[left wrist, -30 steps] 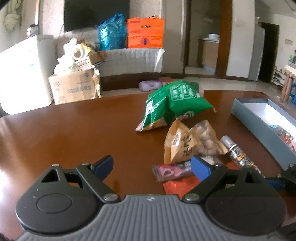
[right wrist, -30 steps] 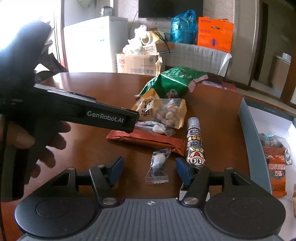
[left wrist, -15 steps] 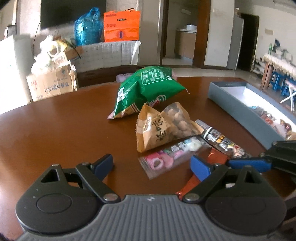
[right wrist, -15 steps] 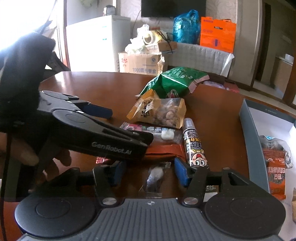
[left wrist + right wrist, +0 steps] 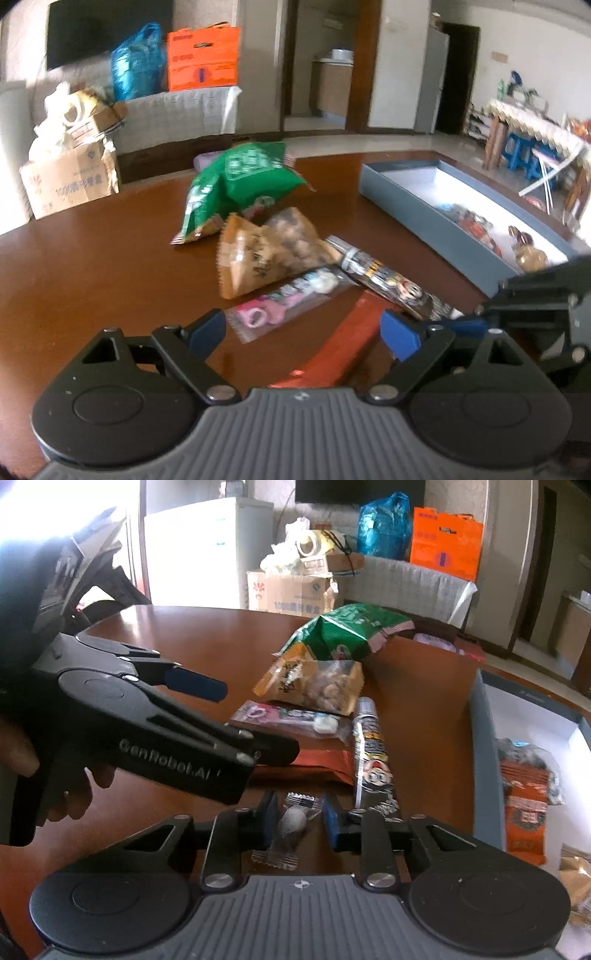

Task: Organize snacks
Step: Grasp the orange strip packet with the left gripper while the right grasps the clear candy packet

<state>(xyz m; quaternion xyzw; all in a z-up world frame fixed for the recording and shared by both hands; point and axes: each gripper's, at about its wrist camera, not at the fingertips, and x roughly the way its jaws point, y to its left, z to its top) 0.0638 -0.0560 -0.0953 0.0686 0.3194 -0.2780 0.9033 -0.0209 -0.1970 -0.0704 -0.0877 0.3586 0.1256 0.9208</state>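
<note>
Brown polished wooden table (image 5: 424,709) carries loose snacks. The right gripper (image 5: 297,821) has its blue fingers partly closed around a small clear-wrapped white candy (image 5: 290,825), not yet pinching it. The left gripper (image 5: 303,328) hovers spread wide over a flat red foil packet (image 5: 334,356). The slippery wrapper could likely squirt out as the fingers close. A long grey cardboard box (image 5: 484,746), right of the pile, already holds an orange packet (image 5: 524,805) and other snacks.

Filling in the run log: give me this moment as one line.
right gripper: fingers around small clear-wrapped candy, not shut | left gripper: open above red packet | grey box: some snacks inside
</note>
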